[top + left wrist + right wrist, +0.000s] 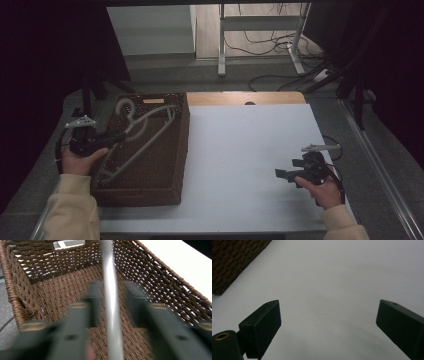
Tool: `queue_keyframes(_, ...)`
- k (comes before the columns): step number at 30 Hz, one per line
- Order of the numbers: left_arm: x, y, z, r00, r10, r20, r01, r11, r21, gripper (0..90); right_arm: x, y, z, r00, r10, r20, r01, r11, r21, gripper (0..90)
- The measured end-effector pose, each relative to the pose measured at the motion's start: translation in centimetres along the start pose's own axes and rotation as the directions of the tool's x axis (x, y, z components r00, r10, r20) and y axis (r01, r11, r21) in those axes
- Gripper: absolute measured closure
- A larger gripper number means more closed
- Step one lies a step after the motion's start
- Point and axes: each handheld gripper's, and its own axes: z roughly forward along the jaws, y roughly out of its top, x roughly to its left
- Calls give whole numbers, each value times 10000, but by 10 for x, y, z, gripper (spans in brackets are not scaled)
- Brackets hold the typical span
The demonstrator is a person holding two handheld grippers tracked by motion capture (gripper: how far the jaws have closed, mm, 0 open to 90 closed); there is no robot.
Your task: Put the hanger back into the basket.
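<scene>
Hanger (145,131) (unlabelled) lies in basket (165,187) between parted left hand-held gripper (121,137); right hand-held gripper (280,173) gapes.

A lab-like recording room: dark curtains (45,75), loose floor cables (280,47) and a metal-legged bench (260,30).

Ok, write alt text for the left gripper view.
A grey hanger bar runs upright between the left gripper's two blurred black jaws, which stand apart on either side of it without pressing. Behind lies the inside of a brown woven basket, with white table at upper right.
</scene>
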Motion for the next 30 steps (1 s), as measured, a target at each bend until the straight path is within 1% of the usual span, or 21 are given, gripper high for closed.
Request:
queue_keyframes(1,0,0,0,10000,-15,-37,15,10000,49,404,0,0,0,10000,-18,7,18,10000,5,62)
queue_keyframes(2,-1,1,0,9999,-103,-18,103,9999,84,317,0,0,0,10000,-19,1,19,10000,32,63)
queue_keyframes(4,-2,2,0,9999,-108,24,107,9998,149,278,0,0,1,10000,-56,15,56,10000,69,63)
queue_keyframes(10,-6,3,-1,10000,-29,54,28,9998,208,264,1,0,2,9999,-130,12,130,9998,149,63)
queue_keyframes(13,-12,6,-2,9999,74,125,-77,9998,183,261,1,0,2,9999,-146,-23,146,9998,125,63)
queue_keyframes(17,-18,7,0,9998,106,162,-111,9995,295,259,1,0,2,9996,-260,-88,261,9997,35,63)
queue_keyframes(19,-24,7,1,9996,197,178,-202,9993,313,258,1,1,2,9994,-306,-153,305,9995,-100,65)
queue_keyframes(24,-43,8,6,9972,678,300,-691,9966,449,247,2,2,1,9987,-487,-171,482,9984,-301,68)
queue_keyframes(26,-49,7,10,9961,759,441,-779,9958,473,241,2,2,1,9984,-542,-130,537,9980,-347,69)
queue_keyframes(29,-59,5,18,9945,894,551,-932,9931,715,223,2,2,2,9981,-611,-61,608,9974,-396,70)
queue_keyframes(30,-63,5,21,9943,810,699,-864,9933,770,217,2,2,3,9980,-625,-49,623,9973,-379,70)
